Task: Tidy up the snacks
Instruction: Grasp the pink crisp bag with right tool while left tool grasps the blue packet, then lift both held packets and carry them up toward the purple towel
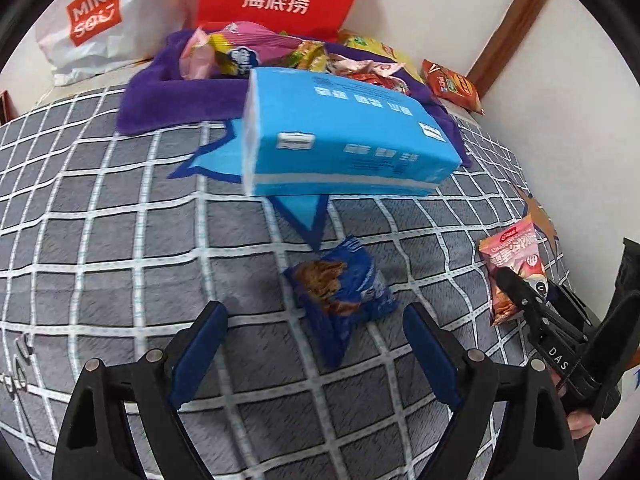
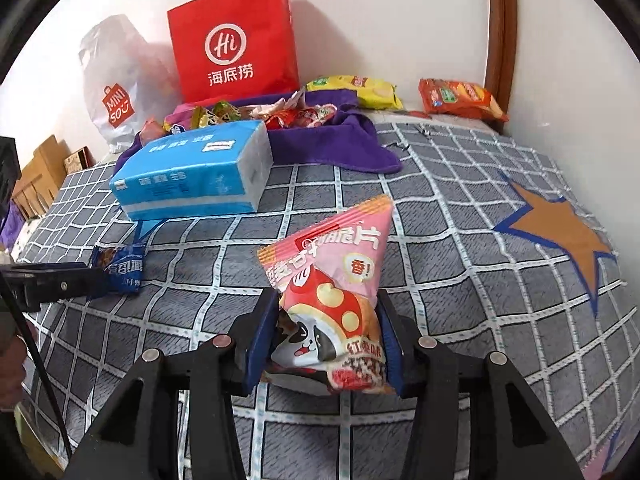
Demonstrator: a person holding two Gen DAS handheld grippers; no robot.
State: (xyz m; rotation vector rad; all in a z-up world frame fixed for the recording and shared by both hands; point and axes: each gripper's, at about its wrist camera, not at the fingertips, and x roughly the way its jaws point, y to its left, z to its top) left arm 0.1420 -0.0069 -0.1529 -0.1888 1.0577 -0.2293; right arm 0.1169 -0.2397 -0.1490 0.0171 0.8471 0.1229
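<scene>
A small blue snack packet (image 1: 340, 292) lies on the grey checked bedspread (image 1: 120, 240). My left gripper (image 1: 316, 324) is open, its fingers on either side of the packet's near end. The packet also shows in the right wrist view (image 2: 120, 270). My right gripper (image 2: 326, 332) is shut on a pink snack bag (image 2: 332, 300) and holds it upright just above the bedspread. The pink bag also shows in the left wrist view (image 1: 514, 268). A purple cloth (image 2: 332, 144) at the back holds a heap of mixed snacks (image 2: 280, 114).
A blue tissue pack (image 1: 340, 136) lies between the grippers and the cloth. A red paper bag (image 2: 236, 40) and a white plastic bag (image 2: 116, 84) stand against the wall. A yellow chip bag (image 2: 356, 90) and an orange one (image 2: 460, 100) lie at the back right.
</scene>
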